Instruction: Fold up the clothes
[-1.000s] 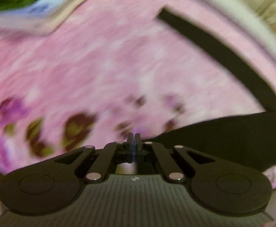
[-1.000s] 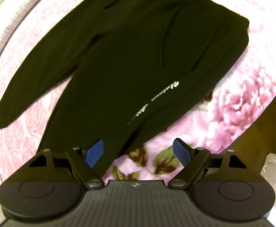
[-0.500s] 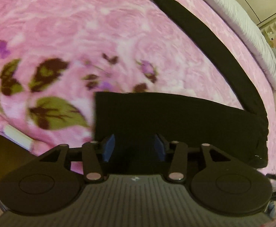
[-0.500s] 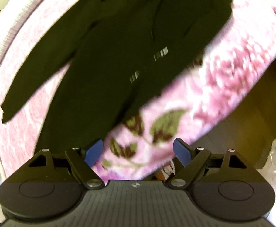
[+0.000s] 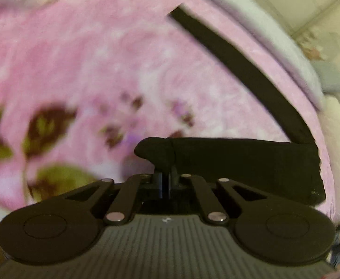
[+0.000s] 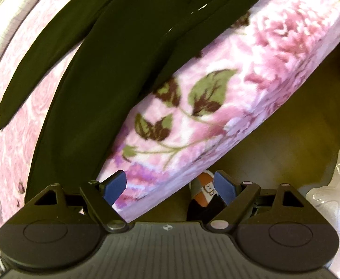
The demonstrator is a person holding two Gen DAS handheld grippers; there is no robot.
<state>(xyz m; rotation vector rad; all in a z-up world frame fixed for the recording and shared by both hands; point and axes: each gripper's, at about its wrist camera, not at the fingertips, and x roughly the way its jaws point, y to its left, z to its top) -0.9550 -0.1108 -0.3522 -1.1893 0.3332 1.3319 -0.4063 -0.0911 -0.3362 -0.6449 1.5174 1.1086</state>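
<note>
Black trousers (image 6: 114, 53) lie spread on a pink flowered blanket (image 6: 263, 53), legs apart, with small white lettering on one leg. In the left wrist view my left gripper (image 5: 166, 181) is shut on the hem of the near trouser leg (image 5: 239, 160), and the cloth bunches up above the fingers. The other leg (image 5: 239, 65) runs away as a thin black strip. My right gripper (image 6: 170, 187) is open with nothing between its blue pads (image 6: 114, 184). It hangs off the bed's front edge, below the trousers.
A white mattress edge (image 5: 251, 23) borders the blanket on the far side. Below the bed edge there is brown floor (image 6: 286, 144), a clear plastic bag (image 6: 337, 186) at the right and an orange and white item (image 6: 203, 191) between the right fingers' line.
My left gripper has shut on the trouser leg hem it was open around and lifted it. My right gripper has drawn back off the trousers to the bed's edge, still open.
</note>
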